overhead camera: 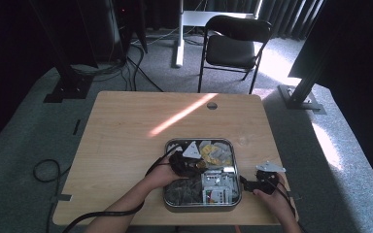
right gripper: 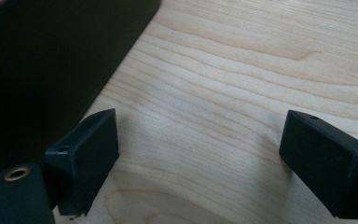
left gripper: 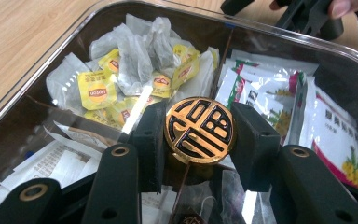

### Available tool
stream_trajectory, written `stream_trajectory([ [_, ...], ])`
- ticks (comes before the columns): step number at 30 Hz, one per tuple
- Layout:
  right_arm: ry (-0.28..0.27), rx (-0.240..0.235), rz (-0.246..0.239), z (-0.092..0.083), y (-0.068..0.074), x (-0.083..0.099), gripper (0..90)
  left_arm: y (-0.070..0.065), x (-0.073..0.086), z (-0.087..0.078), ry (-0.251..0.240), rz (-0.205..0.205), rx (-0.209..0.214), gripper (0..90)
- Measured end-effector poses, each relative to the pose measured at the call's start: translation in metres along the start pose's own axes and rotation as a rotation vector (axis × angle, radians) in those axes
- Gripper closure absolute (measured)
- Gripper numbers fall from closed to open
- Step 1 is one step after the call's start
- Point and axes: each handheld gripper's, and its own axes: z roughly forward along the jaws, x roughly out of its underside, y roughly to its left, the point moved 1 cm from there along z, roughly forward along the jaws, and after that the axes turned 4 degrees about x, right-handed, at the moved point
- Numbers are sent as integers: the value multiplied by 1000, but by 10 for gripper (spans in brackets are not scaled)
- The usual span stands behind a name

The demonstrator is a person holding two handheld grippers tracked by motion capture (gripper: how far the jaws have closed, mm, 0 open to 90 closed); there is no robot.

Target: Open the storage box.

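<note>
Left gripper view shows the left tool [left gripper: 199, 140] clamped on a round gold knob [left gripper: 199, 129] bearing a black pattern, which sits on the clear lid [left gripper: 42, 60] of a divided box [overhead camera: 201, 173] holding yellow-tagged tea bags [left gripper: 135, 74] in one compartment and printed sachets [left gripper: 279, 98] in the one beside it. In the high view the box lies at the near right of the wooden surface [overhead camera: 126, 131], with the left tool over its middle. The right tool [right gripper: 200, 163] rests just beside the box's right side, its jaws apart over bare wood with nothing between them.
</note>
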Motion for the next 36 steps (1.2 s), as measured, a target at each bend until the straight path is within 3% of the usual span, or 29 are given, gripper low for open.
stream_trajectory([
  [7, -1, 1, -2, 0, 0, 0, 112, -2, -7, -10, -13, 21, -12, 587],
  [20, -1, 1, -2, 0, 0, 0, 112, 4, -6, -26, -23, 12, -36, 587],
  [36, -1, 1, -2, 0, 0, 0, 112, 17, 8, -52, -40, -33, -75, 587],
])
